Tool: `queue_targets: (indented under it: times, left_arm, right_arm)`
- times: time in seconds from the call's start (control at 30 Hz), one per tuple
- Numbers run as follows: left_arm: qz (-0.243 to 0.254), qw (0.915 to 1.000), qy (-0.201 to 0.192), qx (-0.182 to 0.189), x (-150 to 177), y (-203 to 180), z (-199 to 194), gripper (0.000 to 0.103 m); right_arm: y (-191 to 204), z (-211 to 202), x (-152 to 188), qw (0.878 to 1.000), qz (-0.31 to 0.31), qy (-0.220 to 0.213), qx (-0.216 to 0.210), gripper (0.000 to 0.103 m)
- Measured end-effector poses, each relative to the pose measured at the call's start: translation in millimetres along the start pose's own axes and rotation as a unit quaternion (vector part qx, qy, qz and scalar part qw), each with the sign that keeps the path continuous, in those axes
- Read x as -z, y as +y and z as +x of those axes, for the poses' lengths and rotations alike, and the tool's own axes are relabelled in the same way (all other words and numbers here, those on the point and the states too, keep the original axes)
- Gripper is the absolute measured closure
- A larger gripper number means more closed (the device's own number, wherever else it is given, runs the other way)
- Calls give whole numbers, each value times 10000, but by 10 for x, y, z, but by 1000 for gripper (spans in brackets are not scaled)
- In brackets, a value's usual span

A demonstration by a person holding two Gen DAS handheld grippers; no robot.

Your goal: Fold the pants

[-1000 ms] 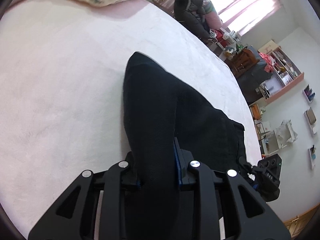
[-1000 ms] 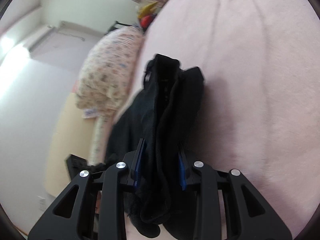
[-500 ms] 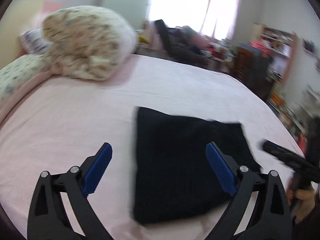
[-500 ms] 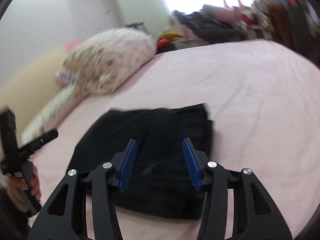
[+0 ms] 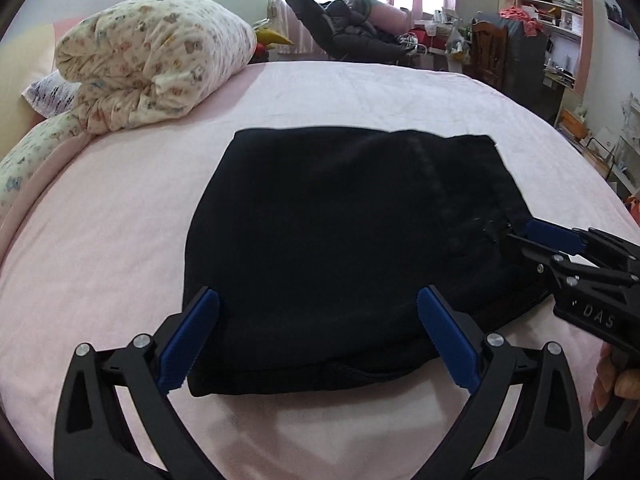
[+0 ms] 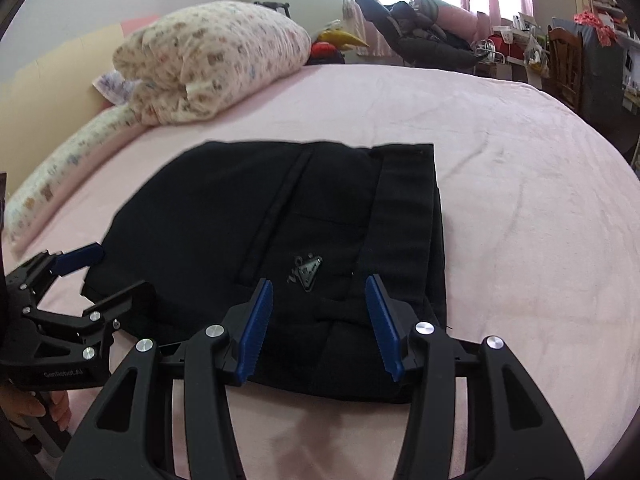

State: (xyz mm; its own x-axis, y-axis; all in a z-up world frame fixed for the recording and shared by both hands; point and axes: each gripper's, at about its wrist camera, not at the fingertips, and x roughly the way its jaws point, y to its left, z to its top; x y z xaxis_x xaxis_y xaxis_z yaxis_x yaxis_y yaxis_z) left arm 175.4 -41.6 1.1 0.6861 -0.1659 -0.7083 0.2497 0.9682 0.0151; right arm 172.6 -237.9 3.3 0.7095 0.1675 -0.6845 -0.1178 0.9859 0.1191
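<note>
The black pants (image 5: 340, 240) lie folded into a flat rectangle on the pink bed; they also show in the right wrist view (image 6: 280, 240), with a small triangular logo facing up. My left gripper (image 5: 318, 340) is open and empty, just above the near edge of the pants; it also shows in the right wrist view (image 6: 108, 276) at the pants' left corner. My right gripper (image 6: 320, 324) is open and empty over the near edge by the waistband; it also shows in the left wrist view (image 5: 524, 240) at the pants' right side.
A rolled floral quilt (image 5: 152, 60) and a pillow (image 5: 32, 152) lie at the bed's far left. The pink bedsheet (image 5: 120, 220) spreads around the pants. A dark chair with clothes (image 5: 352, 36), shelves and a cluttered desk (image 5: 552, 32) stand beyond the bed.
Both grippers let go of the pants, opened and drew back. The pants, held up a second ago, now lie folded flat on the bed.
</note>
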Motion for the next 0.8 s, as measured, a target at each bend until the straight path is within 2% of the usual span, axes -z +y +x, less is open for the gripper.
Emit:
queue_targets:
  times: [0.1, 0.23, 0.4, 0.47, 0.53, 0.57, 0.63, 0.7, 0.8]
  left_arm:
    - [149, 9996, 134, -175, 25, -42, 109, 2]
    - [73, 9994, 256, -217, 55, -14, 230, 2]
    - [88, 9994, 236, -238, 45, -12, 183, 2]
    - [-6, 9998, 67, -181, 73, 18, 19, 2]
    - [-114, 9996, -236, -80, 132, 61, -219, 2]
    - [-136, 9993, -334, -71, 152, 75, -308, 2]
    - [-188, 9980, -594, -46, 224, 111, -538, 2]
    - [-220, 9956, -912, -77, 327, 134, -797, 2]
    - [-135, 9904, -1365, -164, 534, 117, -1164, 2]
  right_arm:
    - [89, 108, 45, 9991, -233, 195, 284, 46]
    - [204, 173, 111, 9968, -488, 213, 603, 45]
    - [195, 142, 109, 9971, -456, 128, 590, 42]
    - [182, 35, 95, 9979, -422, 42, 497, 42]
    - [136, -180, 104, 9987, -251, -197, 393, 29]
    - [114, -274, 111, 9986, -191, -314, 376, 19]
    - [98, -504, 162, 9975, -110, -602, 347, 16]
    - [120, -700, 244, 9962, -106, -792, 350, 7]
    - [204, -990, 445, 9929, -185, -1074, 482, 3]
